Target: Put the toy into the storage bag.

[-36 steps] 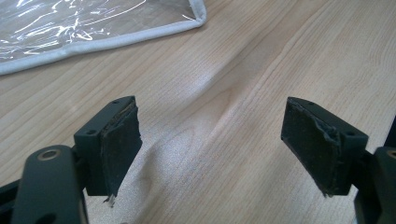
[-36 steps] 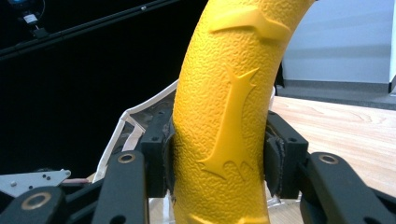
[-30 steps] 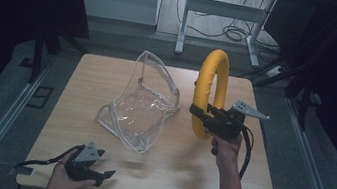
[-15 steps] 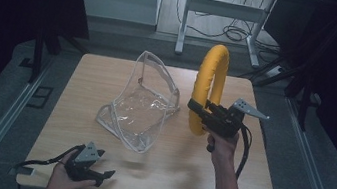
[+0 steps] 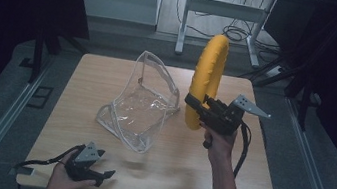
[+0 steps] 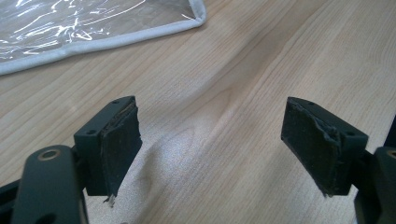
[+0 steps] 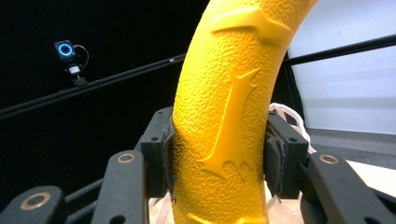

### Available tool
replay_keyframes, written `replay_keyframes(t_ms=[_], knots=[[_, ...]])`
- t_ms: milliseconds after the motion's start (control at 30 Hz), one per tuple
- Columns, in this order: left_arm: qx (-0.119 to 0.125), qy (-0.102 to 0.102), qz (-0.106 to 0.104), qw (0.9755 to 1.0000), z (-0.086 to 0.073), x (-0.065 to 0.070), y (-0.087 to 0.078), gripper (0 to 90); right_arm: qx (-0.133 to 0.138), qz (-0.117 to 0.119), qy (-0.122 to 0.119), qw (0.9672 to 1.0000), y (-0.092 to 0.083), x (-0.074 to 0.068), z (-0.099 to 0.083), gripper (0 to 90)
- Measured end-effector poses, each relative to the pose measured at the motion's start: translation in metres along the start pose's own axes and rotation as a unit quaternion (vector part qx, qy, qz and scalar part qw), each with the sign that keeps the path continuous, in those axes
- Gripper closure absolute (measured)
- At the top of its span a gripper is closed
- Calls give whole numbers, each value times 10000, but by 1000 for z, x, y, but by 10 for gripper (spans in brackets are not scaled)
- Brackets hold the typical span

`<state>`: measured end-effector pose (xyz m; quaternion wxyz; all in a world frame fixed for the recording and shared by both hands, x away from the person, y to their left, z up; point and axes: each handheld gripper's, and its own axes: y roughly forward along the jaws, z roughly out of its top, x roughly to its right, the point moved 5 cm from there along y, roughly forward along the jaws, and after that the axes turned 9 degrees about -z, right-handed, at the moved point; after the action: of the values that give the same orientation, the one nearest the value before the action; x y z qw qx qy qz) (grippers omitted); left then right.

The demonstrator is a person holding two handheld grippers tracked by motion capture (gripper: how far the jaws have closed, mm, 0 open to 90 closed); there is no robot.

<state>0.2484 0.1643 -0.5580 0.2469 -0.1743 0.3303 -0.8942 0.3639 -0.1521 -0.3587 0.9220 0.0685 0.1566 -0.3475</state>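
Your right gripper [image 5: 194,106] holds the ring [image 5: 207,77] upright, right of the pouch [image 5: 140,103]; left gripper [image 5: 101,173] near the table [image 5: 243,186] front edge.

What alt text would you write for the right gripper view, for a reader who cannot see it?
The right gripper is shut on a yellow ring with a pebbled surface and raised fish-like shapes, held upright between its two black jaws. Behind it are a dark background and a pale wall.

Black tool [image 5: 194,103], grey 3-cornered plate, brass-coloured rivets, black cable.
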Motion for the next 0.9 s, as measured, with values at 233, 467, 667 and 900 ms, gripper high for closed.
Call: replay_keyframes(t_ms=[233,467,667,900], knots=[[-18,5,-2,10000,0,0,0,196,148,55,-2,9999,2,-7,5,515],[-21,8,1,10000,0,0,0,196,242,163,11,9996,4,-14,10,514],[8,-10,9,10000,0,0,0,197,316,321,-37,9990,6,-26,17,514],[-20,22,16,10000,0,-1,0,196,337,500,-150,9981,10,-41,23,514]])
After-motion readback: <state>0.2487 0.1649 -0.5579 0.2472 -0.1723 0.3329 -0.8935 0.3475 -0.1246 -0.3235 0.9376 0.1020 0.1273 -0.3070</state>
